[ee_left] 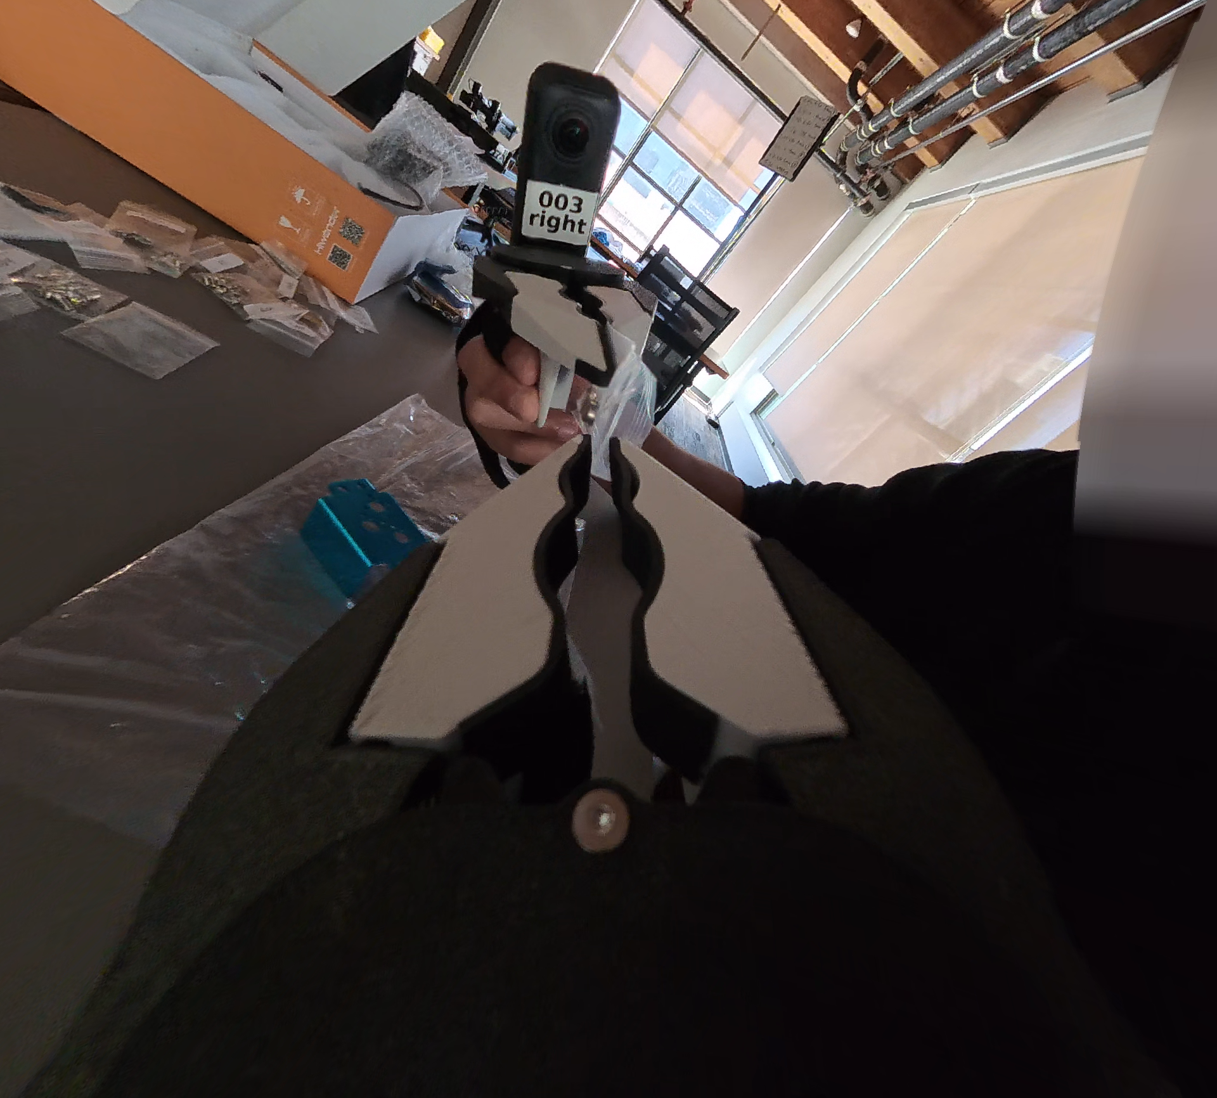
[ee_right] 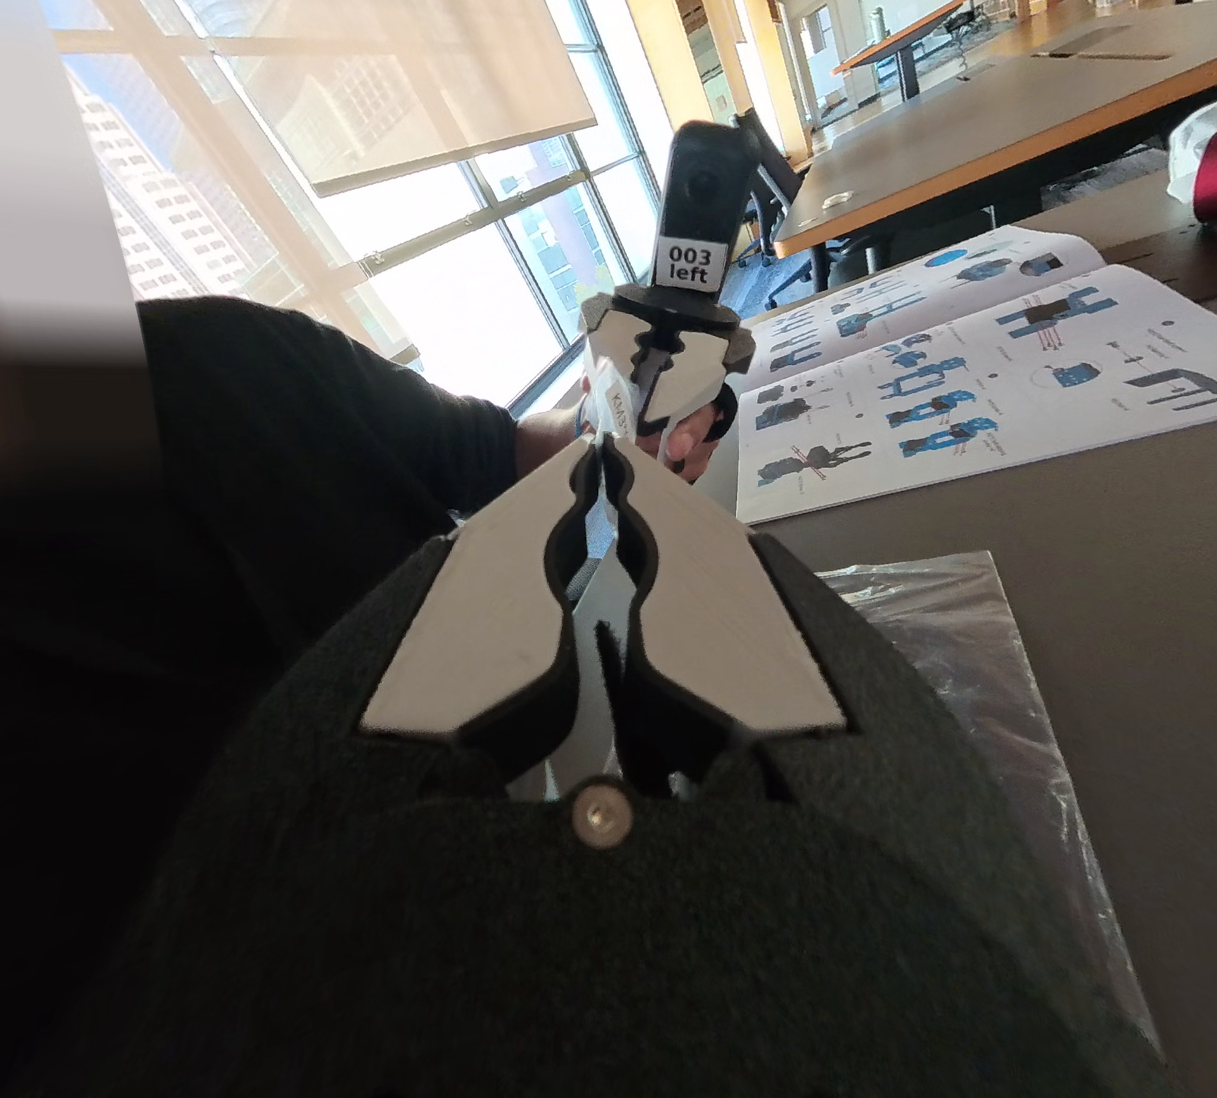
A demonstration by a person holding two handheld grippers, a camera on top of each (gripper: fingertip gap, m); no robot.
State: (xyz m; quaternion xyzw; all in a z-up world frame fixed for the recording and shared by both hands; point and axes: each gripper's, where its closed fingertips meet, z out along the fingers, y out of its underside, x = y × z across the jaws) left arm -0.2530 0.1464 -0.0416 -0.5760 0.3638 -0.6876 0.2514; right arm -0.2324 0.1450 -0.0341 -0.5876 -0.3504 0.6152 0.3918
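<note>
Left hand-held gripper (ee_left: pixel 598 446) pinches one edge of small clear bag (ee_left: pixel 622 401); right hand-held gripper (ee_right: pixel 602 444) pinches opposite edge. Bag held taut between both, above bench (ee_left: pixel 197 408). Nearby: clear plastic sheet (ee_right: pixel 988 704), blue bracket (ee_left: pixel 359 533), open manual (ee_right: pixel 955 381). Farther: orange box (ee_left: pixel 164 131).

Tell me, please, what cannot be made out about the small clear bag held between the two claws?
- Small clear bag: its contents; left wrist view shows only a small metal glint, with glare behind.
- Same bag, right wrist view: its lower part is hidden behind the right claw.
- Left claw: its grip point is masked by its own fingertips.
- Person's upper body: covered by blur patches in both views.
</note>
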